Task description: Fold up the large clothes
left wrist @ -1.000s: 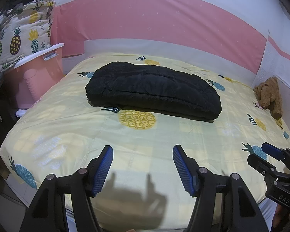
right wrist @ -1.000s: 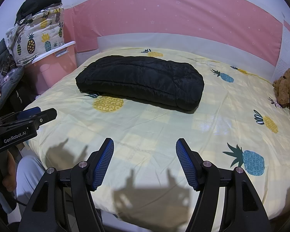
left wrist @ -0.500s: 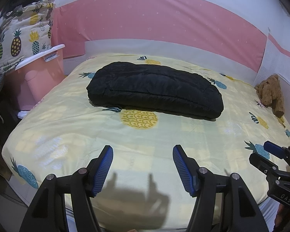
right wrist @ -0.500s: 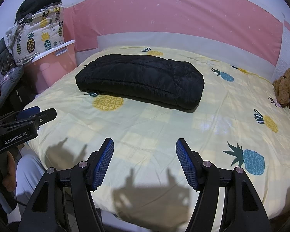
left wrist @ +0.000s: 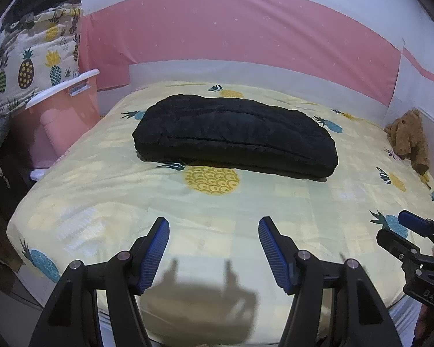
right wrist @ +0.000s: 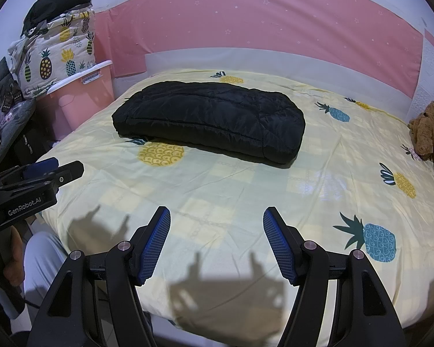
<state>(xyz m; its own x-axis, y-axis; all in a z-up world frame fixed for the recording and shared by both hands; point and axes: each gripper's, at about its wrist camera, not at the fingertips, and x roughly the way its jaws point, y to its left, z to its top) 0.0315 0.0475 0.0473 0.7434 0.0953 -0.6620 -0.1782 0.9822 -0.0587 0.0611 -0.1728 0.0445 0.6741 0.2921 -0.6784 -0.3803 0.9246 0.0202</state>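
A black padded jacket (left wrist: 234, 136) (right wrist: 211, 121) lies folded into a long flat bundle across the far middle of the bed (left wrist: 101, 190) (right wrist: 246, 190), which has a yellow pineapple-print sheet. My left gripper (left wrist: 214, 228) hovers open over the bed's near edge, well short of the jacket, with nothing between its blue pads. My right gripper (right wrist: 217, 219) is open too, held over the near edge with empty jaws. Each gripper shows at the side of the other's view: the right gripper (left wrist: 402, 231) at lower right, the left gripper (right wrist: 60, 167) at left.
A brown plush toy (left wrist: 408, 138) (right wrist: 431, 133) sits at the bed's right side by the wall. A pink plastic bin (left wrist: 63, 112) (right wrist: 81, 95) stands left of the bed, with a pineapple-print bundle (right wrist: 58, 57) and dark clothes stacked on it. A hand (right wrist: 11, 271) holds the left gripper.
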